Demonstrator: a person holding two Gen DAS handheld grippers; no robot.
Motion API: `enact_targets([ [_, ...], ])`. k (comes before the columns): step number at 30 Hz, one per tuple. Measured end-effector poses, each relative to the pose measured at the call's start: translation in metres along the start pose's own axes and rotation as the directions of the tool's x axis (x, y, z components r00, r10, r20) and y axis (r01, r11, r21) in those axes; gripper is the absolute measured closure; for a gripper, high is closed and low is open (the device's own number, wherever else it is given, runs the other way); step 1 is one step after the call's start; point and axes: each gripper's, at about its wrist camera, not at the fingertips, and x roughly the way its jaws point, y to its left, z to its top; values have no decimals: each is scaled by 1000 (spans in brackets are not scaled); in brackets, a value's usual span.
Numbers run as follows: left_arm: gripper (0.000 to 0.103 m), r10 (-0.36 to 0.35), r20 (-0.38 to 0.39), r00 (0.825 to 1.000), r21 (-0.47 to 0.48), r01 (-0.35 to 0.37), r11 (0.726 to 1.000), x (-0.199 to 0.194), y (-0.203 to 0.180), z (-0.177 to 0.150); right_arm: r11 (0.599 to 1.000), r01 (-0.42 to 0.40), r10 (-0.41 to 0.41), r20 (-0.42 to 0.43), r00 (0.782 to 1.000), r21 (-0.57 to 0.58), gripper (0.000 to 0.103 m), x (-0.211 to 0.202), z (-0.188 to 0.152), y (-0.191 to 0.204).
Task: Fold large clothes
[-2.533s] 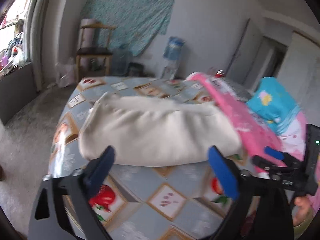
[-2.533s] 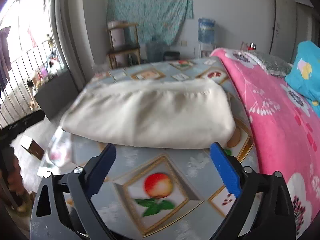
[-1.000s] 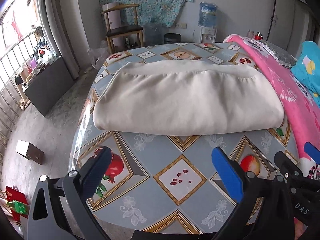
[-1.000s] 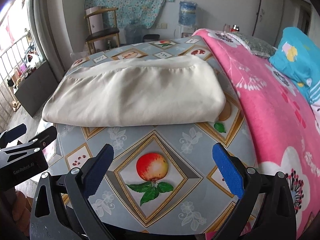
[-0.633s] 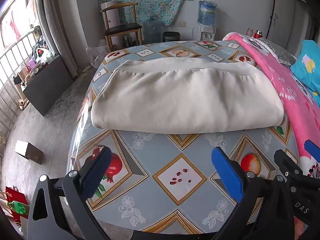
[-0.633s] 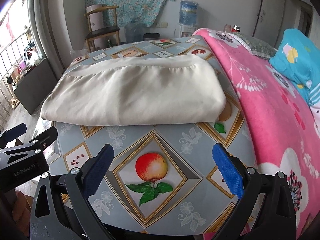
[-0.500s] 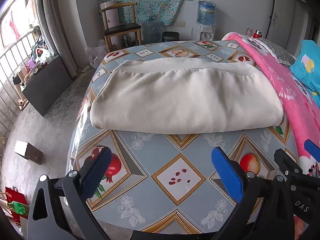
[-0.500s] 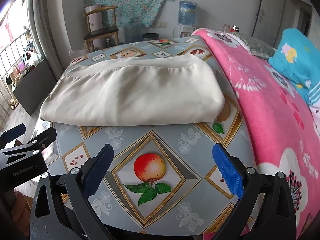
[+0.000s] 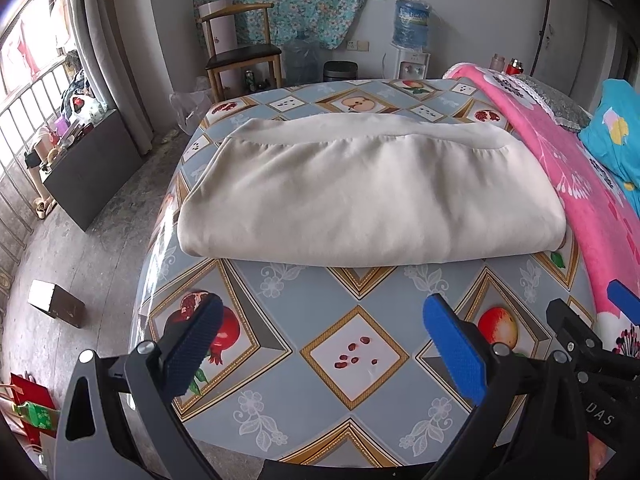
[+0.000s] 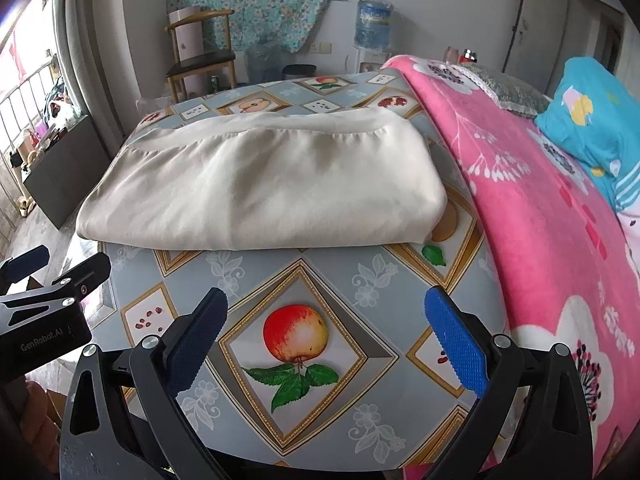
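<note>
A cream garment (image 9: 368, 196), folded into a thick rectangle, lies flat on a fruit-patterned tablecloth (image 9: 352, 356) covering the table, its right end just beside a pink floral blanket (image 10: 560, 240). The left gripper (image 9: 320, 344) hovers over the near part of the cloth with its blue-padded fingers (image 9: 454, 354) spread wide and empty, apart from the garment. The right gripper (image 10: 326, 338) hangs beside it, likewise spread wide and holding nothing, above a printed apple. A wooden chair (image 9: 240, 54) and a water dispenser (image 9: 410, 40) stand by the far wall.
</note>
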Motion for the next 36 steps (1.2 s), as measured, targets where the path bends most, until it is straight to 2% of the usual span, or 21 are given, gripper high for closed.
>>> enact_targets([
  [36, 5, 22, 1, 1000, -10, -22, 1000, 0, 6, 1, 1000, 3, -3, -3, 1000, -12, 7, 0, 1, 5],
])
